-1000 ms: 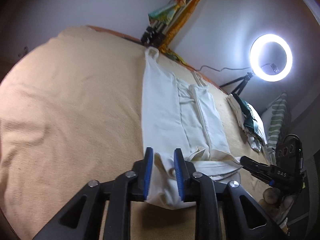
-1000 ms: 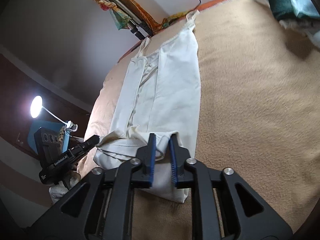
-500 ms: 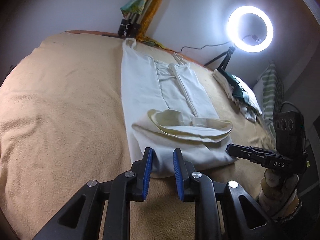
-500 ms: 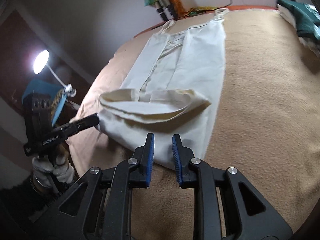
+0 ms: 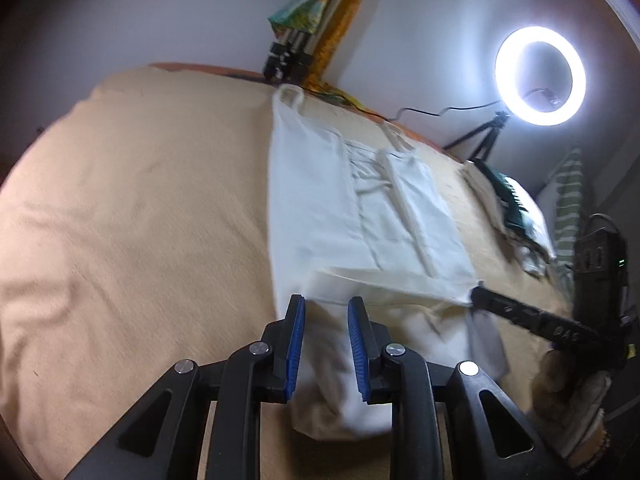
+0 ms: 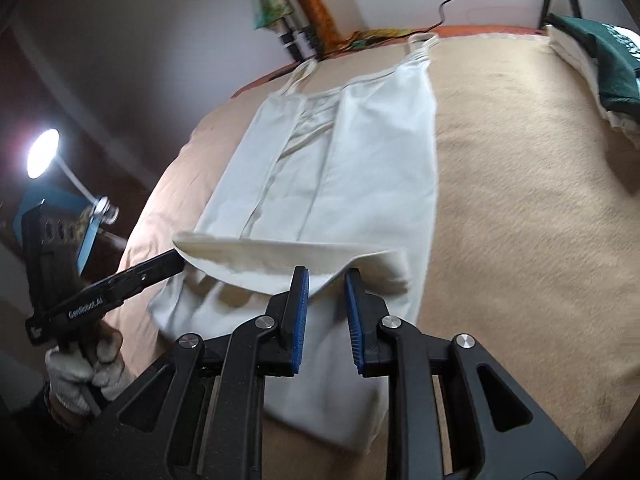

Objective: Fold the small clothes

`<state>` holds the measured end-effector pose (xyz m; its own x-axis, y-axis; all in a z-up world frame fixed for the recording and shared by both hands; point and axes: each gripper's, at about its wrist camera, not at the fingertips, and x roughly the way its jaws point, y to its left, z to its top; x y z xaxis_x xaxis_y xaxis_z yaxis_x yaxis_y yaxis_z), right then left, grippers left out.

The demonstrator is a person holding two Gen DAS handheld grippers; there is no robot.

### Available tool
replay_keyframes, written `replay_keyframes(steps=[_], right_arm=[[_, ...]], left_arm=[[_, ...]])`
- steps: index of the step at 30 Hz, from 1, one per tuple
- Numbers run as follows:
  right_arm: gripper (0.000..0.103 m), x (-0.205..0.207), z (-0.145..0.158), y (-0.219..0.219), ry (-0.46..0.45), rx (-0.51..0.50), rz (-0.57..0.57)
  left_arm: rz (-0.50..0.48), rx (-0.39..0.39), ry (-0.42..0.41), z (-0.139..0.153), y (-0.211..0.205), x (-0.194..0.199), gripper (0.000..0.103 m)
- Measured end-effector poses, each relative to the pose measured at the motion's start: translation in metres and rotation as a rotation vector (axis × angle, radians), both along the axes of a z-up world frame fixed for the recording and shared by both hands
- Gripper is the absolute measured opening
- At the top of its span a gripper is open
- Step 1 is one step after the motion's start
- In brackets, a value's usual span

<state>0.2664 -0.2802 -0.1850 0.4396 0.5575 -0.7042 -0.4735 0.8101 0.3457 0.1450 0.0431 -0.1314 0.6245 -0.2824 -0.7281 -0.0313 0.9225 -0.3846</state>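
The cream camisole (image 5: 320, 208) lies lengthwise on the tan blanket (image 5: 140, 220), its near hem raised off the blanket. Left gripper (image 5: 323, 312) and right gripper (image 6: 325, 280) each pinch a hem corner between partly spread fingers. Bare blanket stretches left and right of its long edges.

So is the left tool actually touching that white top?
Touching. In the right wrist view the left tool pinches the lifted hem corner of the white top.

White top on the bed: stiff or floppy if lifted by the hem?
Likely floppy: the white camisole has its raised hem sagging in a curve between the left gripper and the right gripper. Probably light, given the thin fabric and narrow straps. It may cling rather than slide on the fuzzy blanket.
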Motion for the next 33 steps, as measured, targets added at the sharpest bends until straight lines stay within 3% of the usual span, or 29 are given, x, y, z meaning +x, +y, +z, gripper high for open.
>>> replay_keyframes(steps=[4,9,15,20,26,33], right_arm=[[0.021,0.010,0.013,-0.003,-0.038,-0.021,-0.045],[0.021,0.016,0.027,-0.004,-0.057,-0.017,-0.032],[0.021,0.003,0.027,0.010,-0.019,0.045,0.105],[0.021,-0.011,0.006,0.039,-0.017,-0.017,0.179],[0.020,-0.001,-0.012,0.058,-0.006,-0.072,0.159],[0.024,0.011,0.014,0.046,-0.049,-0.125,0.056]], left_arm=[[0.050,-0.024,0.010,0.005,0.015,0.003,0.022],[0.032,-0.037,-0.028,0.020,0.023,-0.004,0.023],[-0.061,-0.093,-0.042,0.017,0.004,-0.015,0.023],[-0.144,0.039,-0.005,0.000,-0.030,-0.028,0.023],[-0.145,0.145,0.016,-0.010,-0.033,-0.039,0.023],[-0.084,0.107,0.027,0.001,-0.015,-0.029,0.024]])
